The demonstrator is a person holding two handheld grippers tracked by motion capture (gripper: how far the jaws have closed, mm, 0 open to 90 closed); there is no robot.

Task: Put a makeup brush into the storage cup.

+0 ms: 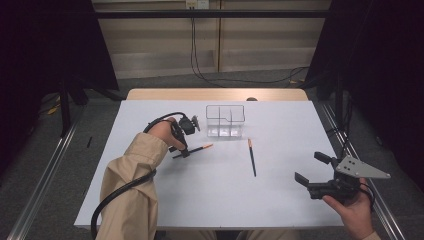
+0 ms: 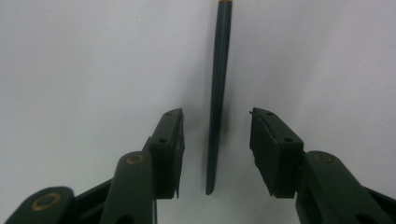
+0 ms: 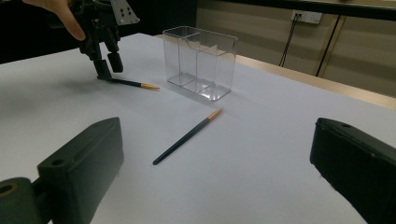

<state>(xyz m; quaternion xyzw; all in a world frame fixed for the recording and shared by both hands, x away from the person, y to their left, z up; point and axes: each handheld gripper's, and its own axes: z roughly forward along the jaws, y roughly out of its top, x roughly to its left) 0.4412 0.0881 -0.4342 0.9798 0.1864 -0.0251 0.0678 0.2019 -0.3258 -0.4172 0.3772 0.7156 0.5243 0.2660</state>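
My left claw (image 2: 215, 151) stands open around one pencil (image 2: 217, 93), not yet gripped, and both pencils remain outside the clear organizer (image 1: 225, 120) near the bench's far edge.

Left tongs (image 1: 183, 152) pointed steeply down near centre-left, jaws parted, forearm in a tan sleeve (image 1: 131, 185) reaching in from six o'clock. Right tongs (image 1: 310, 169) hovered at about four o'clock, jaws spread wide and aimed toward ten o'clock.
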